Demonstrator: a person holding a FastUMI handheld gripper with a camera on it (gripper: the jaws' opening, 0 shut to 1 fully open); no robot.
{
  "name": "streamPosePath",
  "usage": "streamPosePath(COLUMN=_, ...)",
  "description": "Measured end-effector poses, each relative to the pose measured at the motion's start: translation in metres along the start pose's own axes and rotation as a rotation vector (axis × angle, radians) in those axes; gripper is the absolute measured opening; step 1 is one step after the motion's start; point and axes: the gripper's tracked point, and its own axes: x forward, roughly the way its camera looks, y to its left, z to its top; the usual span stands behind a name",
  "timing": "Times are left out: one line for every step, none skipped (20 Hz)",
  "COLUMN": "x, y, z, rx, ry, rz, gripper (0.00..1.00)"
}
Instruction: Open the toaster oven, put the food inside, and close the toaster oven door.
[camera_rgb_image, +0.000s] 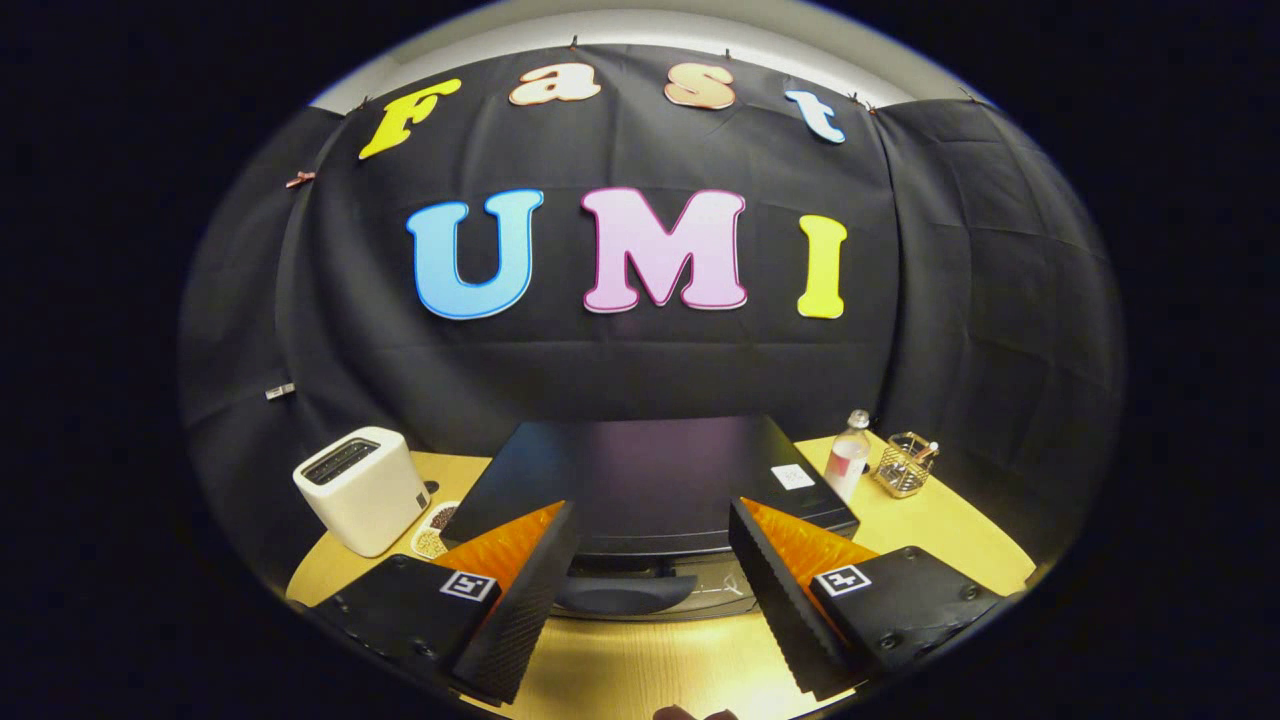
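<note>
Gripper (652, 560): fingers spread wide apart, holding nothing, raised above the near edge of the table.
Left finger (520, 600): points toward the oven's left front corner; no contact visible.
Right finger (785, 600): points toward the oven's right front corner; no contact visible.
Toaster oven (645, 480): black box just ahead of the fingers, centred between them, standing on the table; door closed.
Oven handle (625, 593): dark curved bar across the top of the door front, directly between the fingertips and slightly beyond them.
Sticker (792, 476): small white square on the oven top, near its right edge.
Table (640, 670): light wood surface, bare in front of the oven.
Toaster (362, 488): white two-slot unit, left of the oven, well apart from the fingers.
Plate (432, 530): small dish between toaster and oven holding dark and pale food; details too small to tell.
Bottle (848, 455): clear, upright, just right of the oven at the far side.
Wire basket (903, 465): right of the bottle, holding small items.
</note>
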Motion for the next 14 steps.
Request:
streamPosePath(x=0.005, y=0.003, z=-0.008, rx=0.001, ry=0.014, rz=0.003, gripper=0.99)
streamPosePath(x=0.011, y=0.004, z=-0.014, rx=0.002, ry=0.024, rz=0.001, gripper=0.99)
streamPosePath(x=0.017, y=0.005, z=-0.020, rx=0.005, ry=0.032, rz=0.000, gripper=0.99)
streamPosePath(x=0.023, y=0.006, z=-0.024, rx=0.006, ry=0.039, rz=0.000, gripper=0.99)
streamPosePath(x=0.028, y=0.006, z=-0.030, rx=0.006, ry=0.049, rz=0.000, gripper=0.99)
streamPosePath(x=0.031, y=0.006, z=-0.037, rx=0.013, ry=0.073, rz=0.004, gripper=0.99)
streamPosePath(x=0.032, y=0.007, z=-0.031, rx=0.014, ry=0.037, rz=0.001, gripper=0.99)
streamPosePath(x=0.028, y=0.013, z=-0.030, rx=-0.004, ry=0.037, rz=0.019, gripper=1.00)
streamPosePath(x=0.030, y=0.013, z=-0.034, rx=-0.018, ry=0.047, rz=0.024, gripper=0.99)
streamPosePath(x=0.027, y=0.014, z=-0.032, rx=-0.023, ry=0.031, rz=0.023, gripper=1.00)
streamPosePath(x=0.030, y=0.013, z=-0.045, rx=-0.037, ry=0.063, rz=0.020, gripper=0.99)
streamPosePath(x=0.026, y=0.012, z=-0.059, rx=-0.043, ry=0.125, rz=0.020, gripper=0.99)
streamPosePath(x=0.025, y=0.011, z=-0.050, rx=-0.025, ry=0.072, rz=0.010, gripper=1.00)
streamPosePath(x=0.026, y=0.009, z=-0.054, rx=-0.020, ry=0.086, rz=0.004, gripper=1.00)
